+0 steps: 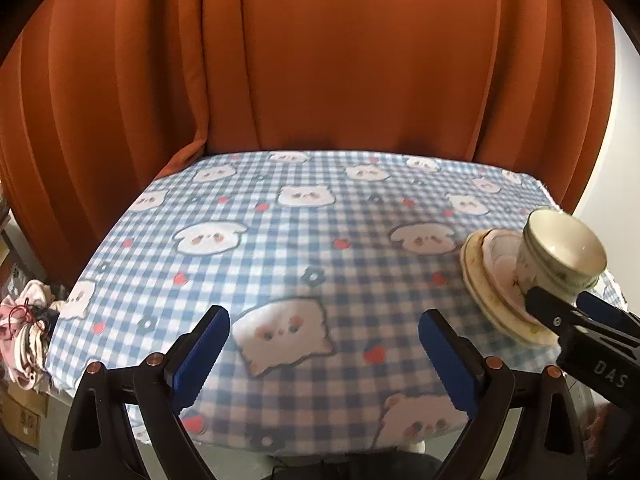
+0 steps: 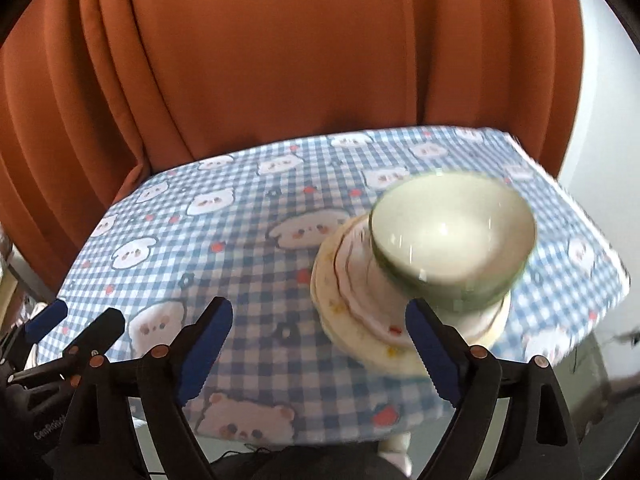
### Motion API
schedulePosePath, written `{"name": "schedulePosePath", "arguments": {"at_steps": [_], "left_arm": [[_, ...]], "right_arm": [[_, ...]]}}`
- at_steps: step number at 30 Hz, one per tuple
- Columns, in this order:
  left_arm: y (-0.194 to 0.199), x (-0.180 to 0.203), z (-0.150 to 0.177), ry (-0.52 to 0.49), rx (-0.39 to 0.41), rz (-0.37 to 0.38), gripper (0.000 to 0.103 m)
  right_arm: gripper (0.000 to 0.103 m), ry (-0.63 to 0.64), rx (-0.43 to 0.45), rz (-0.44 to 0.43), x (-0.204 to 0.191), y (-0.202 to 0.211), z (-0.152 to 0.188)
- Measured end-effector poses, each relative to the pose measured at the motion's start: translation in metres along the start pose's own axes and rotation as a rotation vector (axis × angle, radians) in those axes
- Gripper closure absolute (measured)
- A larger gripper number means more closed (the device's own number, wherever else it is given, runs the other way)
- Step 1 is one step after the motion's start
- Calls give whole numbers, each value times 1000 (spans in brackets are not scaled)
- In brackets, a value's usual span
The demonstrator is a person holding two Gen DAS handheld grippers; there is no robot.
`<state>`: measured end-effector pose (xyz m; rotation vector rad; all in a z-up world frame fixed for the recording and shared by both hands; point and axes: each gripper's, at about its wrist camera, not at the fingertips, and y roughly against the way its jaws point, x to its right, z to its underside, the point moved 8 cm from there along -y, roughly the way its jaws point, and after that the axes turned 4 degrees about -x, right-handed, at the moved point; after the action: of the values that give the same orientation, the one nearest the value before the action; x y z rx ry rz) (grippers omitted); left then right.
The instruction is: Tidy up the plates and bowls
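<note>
Rust-orange pleated curtains [image 1: 320, 60] hang behind a table draped in a soft blue-and-white gingham tablecloth [image 1: 280, 248] printed with cartoon bears. From the left wrist, the left gripper [image 1: 324, 344] hovers with blue-padded jaws spread wide and nothing between them; at the right edge, glossy ceramic plates [image 1: 484, 292] carry a green-banded bowl [image 1: 560, 252], the right gripper [image 1: 568, 304] reaching toward them. From the right wrist, that right gripper [image 2: 320, 344] is likewise agape, its right finger [image 2: 434, 344] overlapping the stacked plates [image 2: 348, 312]; the round bowl [image 2: 452, 232] sits on top, blurred.
</note>
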<state>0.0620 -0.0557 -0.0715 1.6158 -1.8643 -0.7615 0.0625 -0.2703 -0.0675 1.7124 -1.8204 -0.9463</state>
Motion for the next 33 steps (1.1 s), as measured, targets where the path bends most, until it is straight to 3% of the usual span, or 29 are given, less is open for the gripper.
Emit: {"name": "schedulePosePath", "arguments": {"at_steps": [8,33], "left_arm": [[4,-2,1,-40,27,15,7],[-1,-8,-4,-31,20,-11,6]], "right_arm": [[13,18,35,25,-19,9,7],[13,2,51,59,-14,11,-1]]}}
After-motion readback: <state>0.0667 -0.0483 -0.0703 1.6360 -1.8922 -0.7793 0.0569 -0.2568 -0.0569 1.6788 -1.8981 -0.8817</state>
